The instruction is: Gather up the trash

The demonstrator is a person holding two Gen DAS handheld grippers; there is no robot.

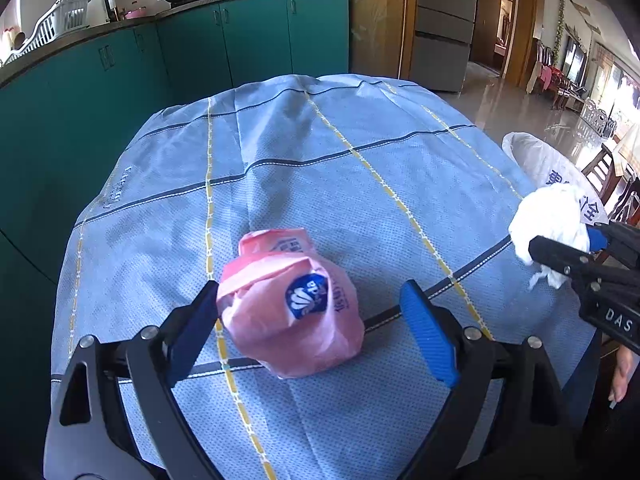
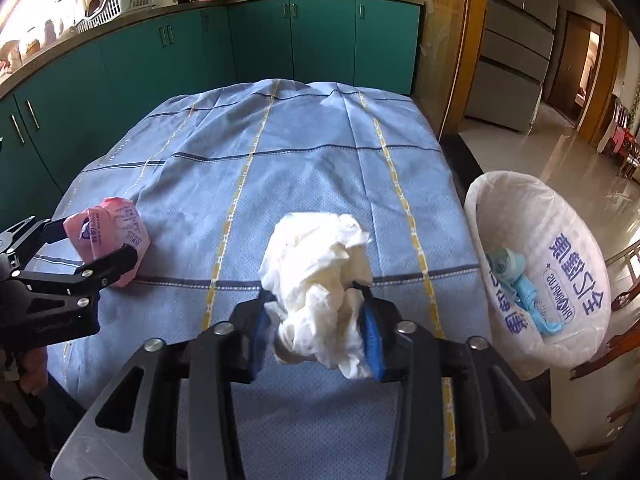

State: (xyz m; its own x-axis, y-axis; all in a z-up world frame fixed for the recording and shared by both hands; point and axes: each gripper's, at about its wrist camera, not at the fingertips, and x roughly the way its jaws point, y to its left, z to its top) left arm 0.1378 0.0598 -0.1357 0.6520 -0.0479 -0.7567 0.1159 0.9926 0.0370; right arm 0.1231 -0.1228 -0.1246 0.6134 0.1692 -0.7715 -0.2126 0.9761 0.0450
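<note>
A pink pack (image 1: 288, 304) is seen lying on the blue cloth (image 1: 320, 168) that covers the table, between the wide-spread fingers of the left gripper (image 1: 316, 320). Its left side is touched by, or lies just beside, the left finger, while the right finger stands apart from it, so nothing is gripped. The pack is a soft crumpled lump with its long axis running from the near right to the far left, and a round blue logo is turned toward the camera. In the right wrist view the same pack (image 2: 114, 246) is shown near the left edge of the table.

A white tissue wad (image 2: 320, 292) is held clamped between the pads of the right gripper (image 2: 318, 336), raised above the cloth. The wad stands roughly upright, its bulk rising past the fingertips.

A bin (image 2: 536, 272) lined with a white printed bag is seen beside the right edge of the table, well apart from the pack. Inside it, light blue and teal wrapper scraps (image 2: 520, 284) are lying against the liner.
</note>
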